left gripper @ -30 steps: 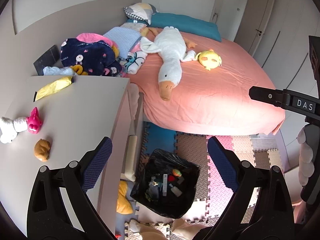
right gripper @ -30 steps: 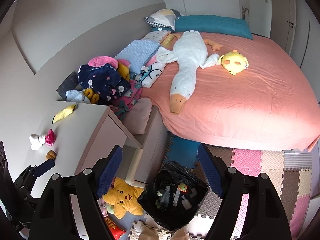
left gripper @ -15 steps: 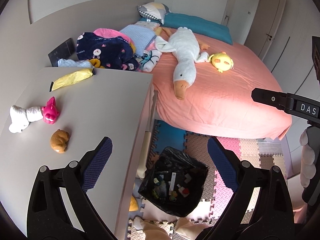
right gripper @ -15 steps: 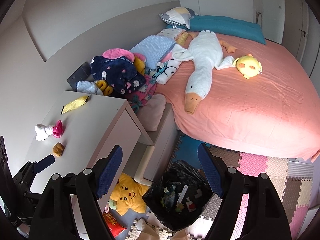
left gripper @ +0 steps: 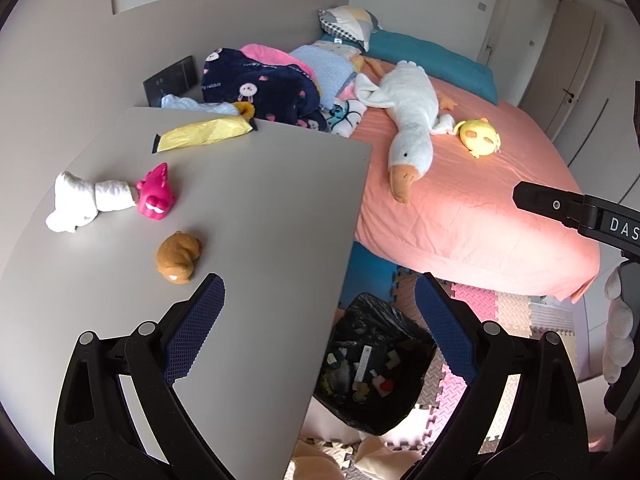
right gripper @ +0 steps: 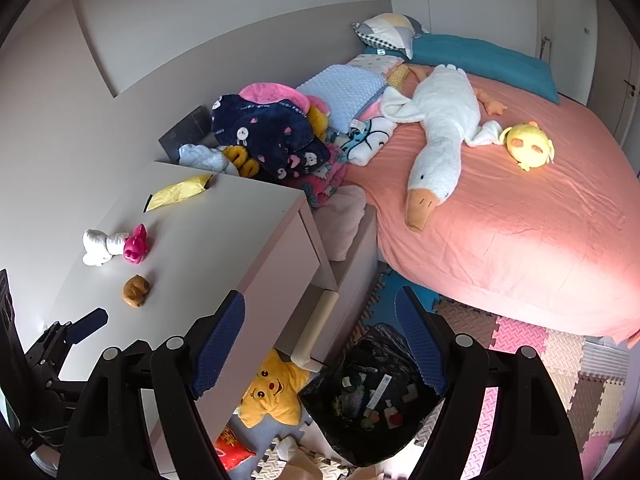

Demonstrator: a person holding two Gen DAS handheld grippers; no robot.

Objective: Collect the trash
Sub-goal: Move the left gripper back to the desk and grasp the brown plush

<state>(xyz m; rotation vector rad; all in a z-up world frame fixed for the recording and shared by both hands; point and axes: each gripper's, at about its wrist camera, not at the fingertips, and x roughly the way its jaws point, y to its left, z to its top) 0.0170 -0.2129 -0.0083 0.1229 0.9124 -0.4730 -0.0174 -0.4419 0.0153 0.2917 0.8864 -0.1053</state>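
Observation:
A black trash bag [left gripper: 376, 364] holding several bits of rubbish stands on the floor below the grey desk [left gripper: 260, 240]; it also shows in the right wrist view [right gripper: 376, 396]. On the desk lie a yellow wrapper [left gripper: 204, 132] [right gripper: 176, 194], a crumpled white tissue [left gripper: 86, 202] [right gripper: 98, 246], a pink toy [left gripper: 156, 198] [right gripper: 135, 246] and a brown lump [left gripper: 178, 258] [right gripper: 136, 290]. My left gripper [left gripper: 320, 328] is open and empty over the desk's right edge. My right gripper [right gripper: 320, 344] is open and empty above the bag.
A bed with a pink sheet [right gripper: 500, 208] carries a white goose plush [right gripper: 440, 132], a yellow plush [right gripper: 528, 146] and a heap of blankets [right gripper: 272, 136]. Foam mats [right gripper: 560, 364] cover the floor. A yellow star pillow [right gripper: 272, 396] and a red packet [right gripper: 232, 448] lie beside the bag.
Both grippers have shifted left and turned toward the desk. The desk and its objects now fill more of the left wrist view. Both grippers stayed open.

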